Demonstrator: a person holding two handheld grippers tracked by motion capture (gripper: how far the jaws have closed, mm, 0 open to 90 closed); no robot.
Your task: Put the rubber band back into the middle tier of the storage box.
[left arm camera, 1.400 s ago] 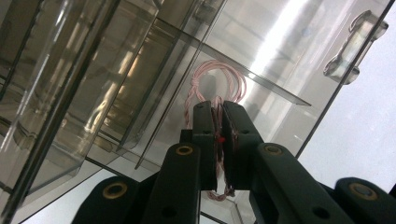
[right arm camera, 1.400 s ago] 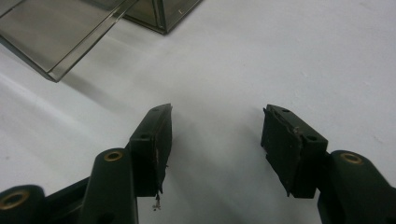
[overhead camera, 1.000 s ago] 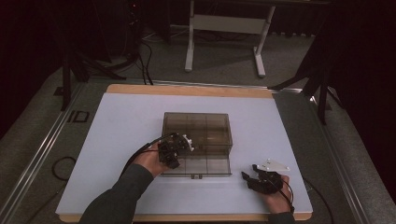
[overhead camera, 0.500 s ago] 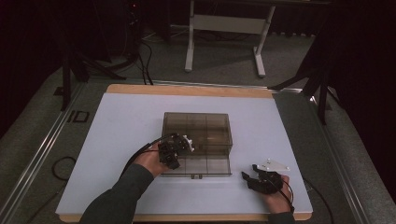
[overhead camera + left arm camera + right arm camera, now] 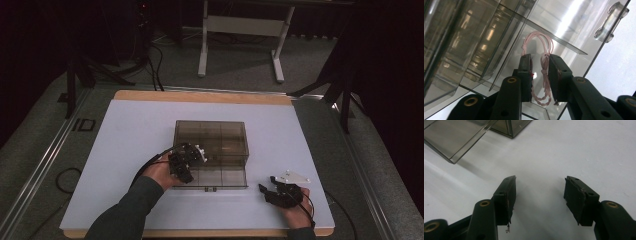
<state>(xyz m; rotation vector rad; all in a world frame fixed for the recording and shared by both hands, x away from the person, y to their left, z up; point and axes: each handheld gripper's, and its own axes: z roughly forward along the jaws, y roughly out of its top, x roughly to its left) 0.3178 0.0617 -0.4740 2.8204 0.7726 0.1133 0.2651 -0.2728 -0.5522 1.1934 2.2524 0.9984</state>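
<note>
The clear compartment box (image 5: pixel 212 150) is seen near the middle of the white table (image 5: pixel 125 150), with its lid laid open toward the person, and the left gripper (image 5: pixel 192 159) is held over a near-left compartment. In the left gripper view its jaws have just been opening, so the pink twisted cord (image 5: pixel 544 72) hangs between the pads (image 5: pixel 554 75) over that compartment, no longer squeezed; it could be dragged back out if it were snagged on a pad as the gripper is lifted, or left draped across a divider. The right gripper (image 5: pixel 274 194) is rested wide open and empty on the table near the lid's corner, which could be knocked by a careless move.
</note>
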